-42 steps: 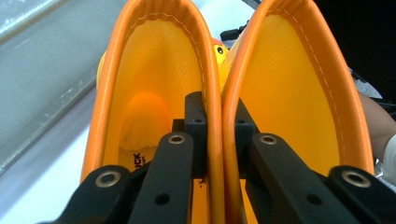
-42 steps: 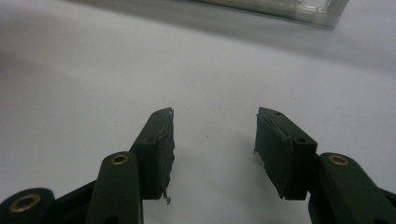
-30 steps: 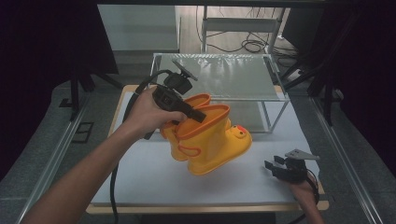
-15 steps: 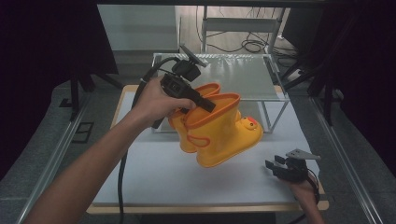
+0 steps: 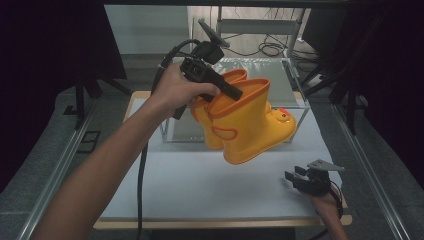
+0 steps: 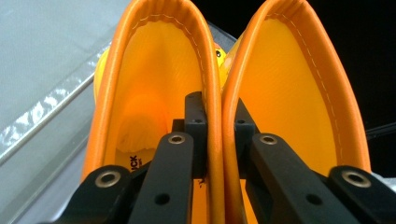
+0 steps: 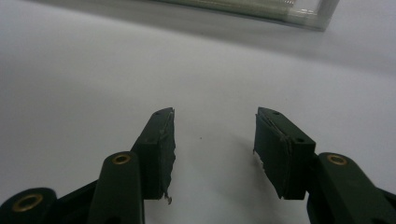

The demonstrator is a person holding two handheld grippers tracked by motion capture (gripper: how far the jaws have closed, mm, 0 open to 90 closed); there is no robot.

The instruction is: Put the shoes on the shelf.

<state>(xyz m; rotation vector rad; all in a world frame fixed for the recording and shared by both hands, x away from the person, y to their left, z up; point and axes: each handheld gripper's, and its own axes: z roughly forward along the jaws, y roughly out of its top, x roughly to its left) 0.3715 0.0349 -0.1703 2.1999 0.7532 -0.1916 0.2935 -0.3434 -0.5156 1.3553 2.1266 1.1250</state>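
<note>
While the left tongs (image 5: pixel 235 93) clamp the two touching cuffs of the yellow boots (image 5: pixel 250 125) in the high view, the pair hangs below and ahead of them, clear of the table (image 5: pixel 200 185). The shafts run down and away from the tongs, and the toes point off to the person's right. Just behind and under the hanging pair stands the clear box (image 5: pixel 292 80), open at the top, so the boots lie between the left tongs and that box. Judging from this, the coming move turns on carrying the soles over the box's near wall. The right tongs (image 5: pixel 295 176) rest low at the table's near right corner, well apart from the boots, so the left hand is by far the nearer.

Seen along the left tongs (image 6: pixel 214 135) in the left gripper view, one jaw sits inside each boot and the two orange-rimmed cuffs (image 6: pixel 215 102) are squeezed together between them. Both boot openings (image 6: pixel 154 93) face the camera, with the long axis of the shafts running straight away from the tongs.

Looking along the right tongs (image 7: pixel 215 140) in the right gripper view, the jaws stand apart with nothing between them. Bare white table (image 7: pixel 93 70) lies ahead, and the box's lower edge (image 7: pixel 261 14) sits farther off.
</note>
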